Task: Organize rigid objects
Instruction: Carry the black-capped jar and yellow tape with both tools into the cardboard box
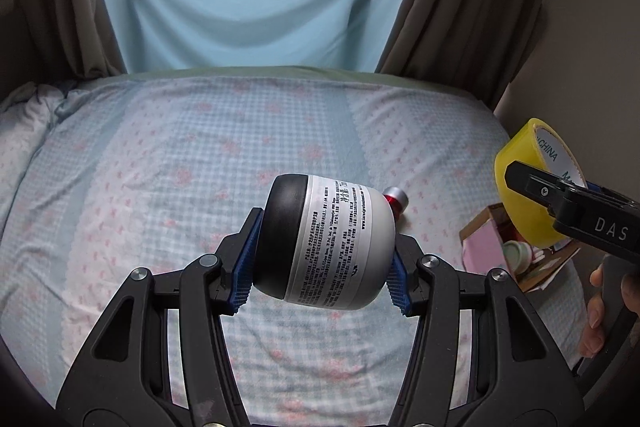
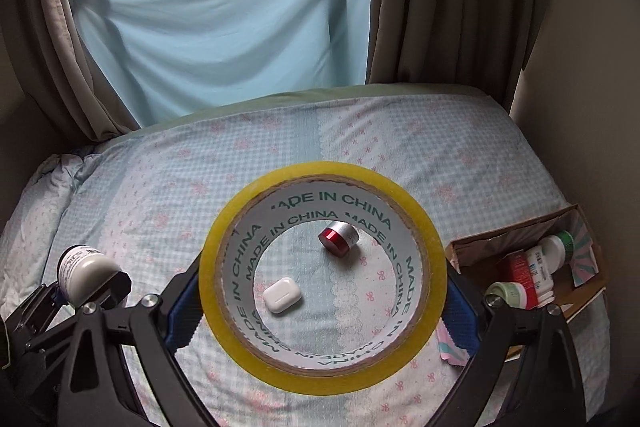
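Two grippers are loaded above the bed (image 2: 168, 187). Our left gripper (image 1: 320, 259) has its jaws clamped across a smooth, rigid bottle (image 1: 328, 243), probably slippery. Our right gripper (image 2: 320, 307) pinches a stiff, light tape roll (image 2: 322, 367) by its rim, near the box (image 2: 580, 291).

open bedsheet (image 2: 168, 195) left, cardboard box (image 2: 520, 227) blocking right

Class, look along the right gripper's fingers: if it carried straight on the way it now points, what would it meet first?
Probably the bed sheet: the right gripper, holding the tape roll, points down over the earbud case and red-capped jar. Depth is unclear.
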{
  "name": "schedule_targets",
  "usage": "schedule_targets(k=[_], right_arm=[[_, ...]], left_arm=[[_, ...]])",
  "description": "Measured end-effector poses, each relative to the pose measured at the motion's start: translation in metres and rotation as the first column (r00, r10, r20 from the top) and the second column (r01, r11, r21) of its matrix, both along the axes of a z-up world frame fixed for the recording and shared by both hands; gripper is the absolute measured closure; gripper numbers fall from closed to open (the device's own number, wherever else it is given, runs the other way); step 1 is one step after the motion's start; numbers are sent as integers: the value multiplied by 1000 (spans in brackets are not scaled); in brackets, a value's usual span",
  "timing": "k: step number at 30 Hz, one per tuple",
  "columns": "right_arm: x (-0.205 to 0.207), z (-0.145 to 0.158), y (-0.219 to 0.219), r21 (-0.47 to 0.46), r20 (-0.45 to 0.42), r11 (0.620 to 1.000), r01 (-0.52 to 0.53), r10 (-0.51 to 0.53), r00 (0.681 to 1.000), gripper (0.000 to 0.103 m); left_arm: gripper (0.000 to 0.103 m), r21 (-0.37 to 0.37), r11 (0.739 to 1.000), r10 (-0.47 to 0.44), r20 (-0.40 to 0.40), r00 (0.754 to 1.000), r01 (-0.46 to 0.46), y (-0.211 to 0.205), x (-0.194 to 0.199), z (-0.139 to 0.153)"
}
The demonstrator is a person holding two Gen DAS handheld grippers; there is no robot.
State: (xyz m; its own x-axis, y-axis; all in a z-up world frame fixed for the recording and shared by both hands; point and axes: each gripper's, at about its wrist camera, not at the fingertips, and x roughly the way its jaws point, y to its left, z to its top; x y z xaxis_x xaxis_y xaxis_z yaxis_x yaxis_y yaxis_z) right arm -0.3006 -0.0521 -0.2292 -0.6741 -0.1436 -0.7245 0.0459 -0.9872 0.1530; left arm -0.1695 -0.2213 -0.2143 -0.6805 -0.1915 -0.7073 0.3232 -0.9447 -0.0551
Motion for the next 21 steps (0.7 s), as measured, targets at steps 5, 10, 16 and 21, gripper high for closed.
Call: schedule_targets(k=[5,10,16,21], right_arm=[[24,42,34,-7,-25,1000,25,-25,999,6],[41,69,81,-34,-30,997,63,-64,997,6],[55,89,142,-34,-36,998,57,-58,998,6],[58,93,208,-36,-7,998,56,-57,998,6]], left_arm=[[52,2,999,-51,-12,999,51,33,1,39],[52,-14,996,-86,-13,996,86,70,-6,70],[52,-7,997,-76,-27,997,76,124,-18,95],[52,36,996,-83,-35,996,84,181,-37,103]])
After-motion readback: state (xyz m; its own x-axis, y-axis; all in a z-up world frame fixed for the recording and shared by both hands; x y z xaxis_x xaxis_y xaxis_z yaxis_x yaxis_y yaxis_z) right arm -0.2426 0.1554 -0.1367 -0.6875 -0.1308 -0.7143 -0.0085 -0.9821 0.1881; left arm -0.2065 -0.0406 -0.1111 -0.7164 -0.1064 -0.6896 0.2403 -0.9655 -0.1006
